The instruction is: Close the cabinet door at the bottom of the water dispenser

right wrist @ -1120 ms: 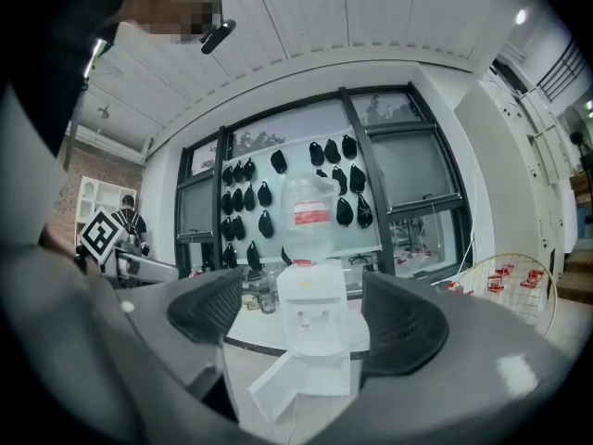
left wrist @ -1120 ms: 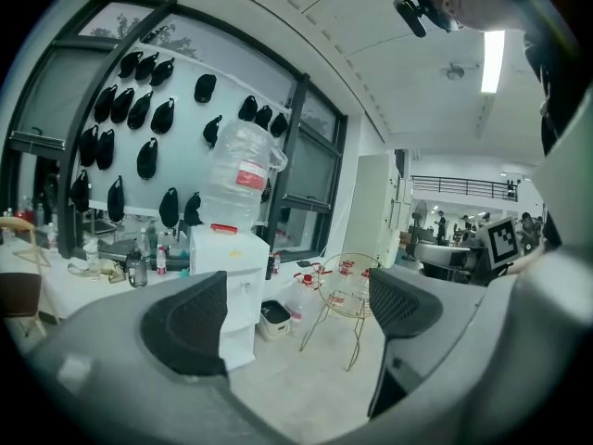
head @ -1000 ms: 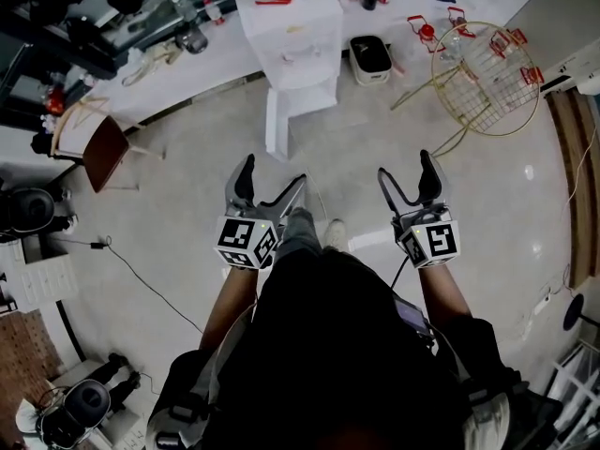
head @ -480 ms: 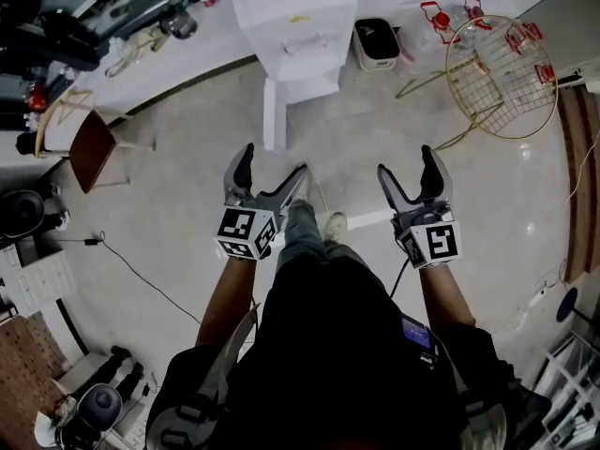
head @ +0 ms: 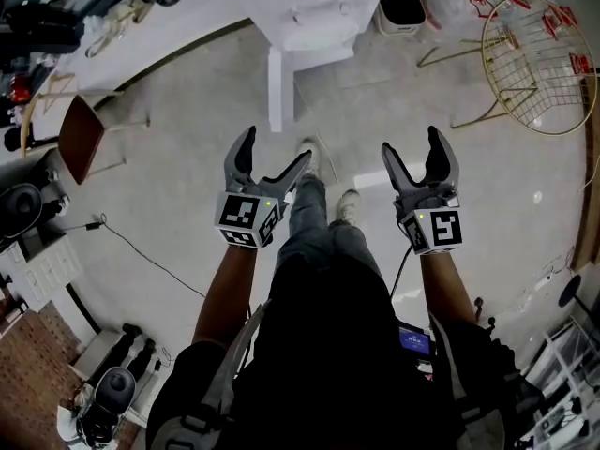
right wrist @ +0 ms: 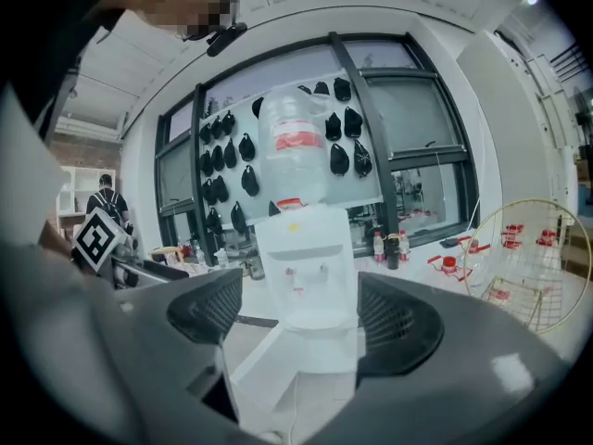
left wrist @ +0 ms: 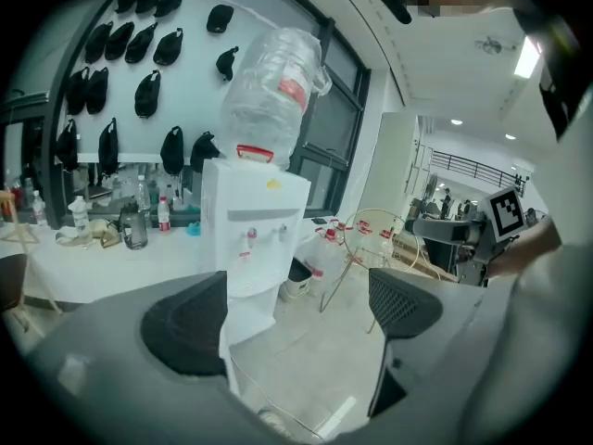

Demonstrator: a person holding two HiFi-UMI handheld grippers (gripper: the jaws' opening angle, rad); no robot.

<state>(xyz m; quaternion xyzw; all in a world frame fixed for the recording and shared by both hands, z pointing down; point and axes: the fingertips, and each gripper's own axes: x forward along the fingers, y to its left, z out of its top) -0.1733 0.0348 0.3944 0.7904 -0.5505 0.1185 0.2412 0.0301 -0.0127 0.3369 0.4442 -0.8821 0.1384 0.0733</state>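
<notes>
The water dispenser is standing as a smooth white box on the pale glossy floor, against the front edge of the long white counter. It is carrying an upturned clear plastic bottle with a red label. Its cabinet door, a thin flat white panel at the bottom, is hanging open, angled out from the body's left side toward the person.

The person is holding both forearms forward and roughly parallel. The left gripper and right gripper are pointing at the dispenser, their marker cubes facing up. Each is showing curved grey plastic jaws with dark ribbed pads. Both pairs of jaws are spread wide and gripping nothing.

The door is lying well ahead of both grippers, untouched. In the left gripper view its edge is showing just beside the left pad. In the right gripper view the dispenser is sitting framed between the pads, with the door slanting toward the lower left.
</notes>
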